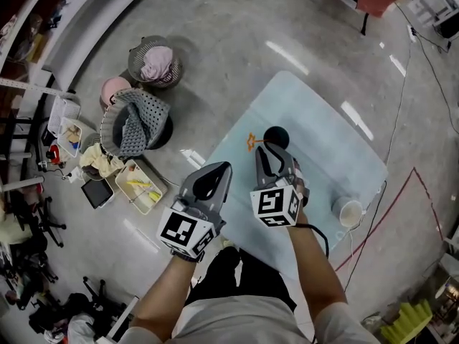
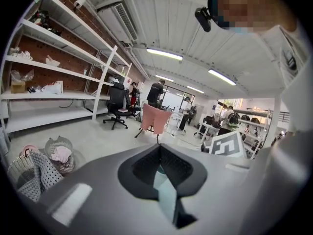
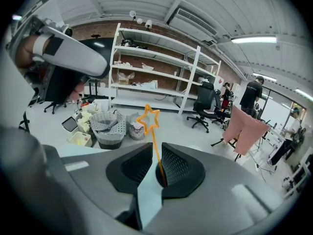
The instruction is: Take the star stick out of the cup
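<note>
An orange star stick (image 1: 251,142) stands in a black cup (image 1: 277,135) on the pale blue table (image 1: 323,142), leaning left. My right gripper (image 1: 272,151) is just in front of the cup. In the right gripper view its jaws stand narrowly open (image 3: 155,148) on either side of the thin stick (image 3: 154,146). The star (image 3: 148,118) rises above the fingertips, and the cup's dark mouth (image 3: 160,176) shows low in the gap. My left gripper (image 1: 224,168) hangs off the table's left edge, shut (image 2: 159,148) and holding nothing.
A white cup (image 1: 349,211) stands near the table's right edge. On the floor to the left are wire baskets with cloth (image 1: 136,120), a pink one (image 1: 155,61) and a tray of small items (image 1: 138,185). A black cable (image 1: 373,221) runs by the table.
</note>
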A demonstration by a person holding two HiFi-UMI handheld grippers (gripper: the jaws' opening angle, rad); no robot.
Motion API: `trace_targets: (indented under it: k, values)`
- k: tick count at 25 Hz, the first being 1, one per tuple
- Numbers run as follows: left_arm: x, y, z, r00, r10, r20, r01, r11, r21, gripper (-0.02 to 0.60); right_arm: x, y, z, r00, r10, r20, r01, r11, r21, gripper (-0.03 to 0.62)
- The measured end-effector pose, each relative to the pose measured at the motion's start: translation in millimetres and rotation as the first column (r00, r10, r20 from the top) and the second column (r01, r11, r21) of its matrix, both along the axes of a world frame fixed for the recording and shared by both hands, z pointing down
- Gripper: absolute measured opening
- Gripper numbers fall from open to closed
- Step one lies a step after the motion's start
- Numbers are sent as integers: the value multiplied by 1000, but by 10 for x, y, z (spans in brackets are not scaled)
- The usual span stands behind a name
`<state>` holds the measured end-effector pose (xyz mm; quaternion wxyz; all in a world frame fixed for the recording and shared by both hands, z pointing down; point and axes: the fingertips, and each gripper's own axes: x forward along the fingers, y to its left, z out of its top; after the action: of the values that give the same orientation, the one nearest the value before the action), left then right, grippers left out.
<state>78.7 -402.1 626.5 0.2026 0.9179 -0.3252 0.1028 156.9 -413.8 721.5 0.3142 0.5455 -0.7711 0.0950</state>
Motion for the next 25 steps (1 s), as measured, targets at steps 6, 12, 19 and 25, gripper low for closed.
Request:
trace_targets:
  k: [6,12,19,25]
  values:
    - [-45,-56,135,1000,-13,2,13,1000,-15,6,-37,-84,182,999,-9,-36,8,1000,-18,44]
    - [-85,-75,199,1000,-24,4,24,999,-22,6,-56,-125,277,997,-21,-78,20,1000,-22,43]
    - [-82,-21,194,1000,-23,10,24,999,-22,6,-16,-104,262,996,-11,-93,11,1000,-10,34]
    - [-95,18,116,1000,-18,3,18,1000,-11,6,20,-100,110,997,14,-70,-12,1000,18,28]
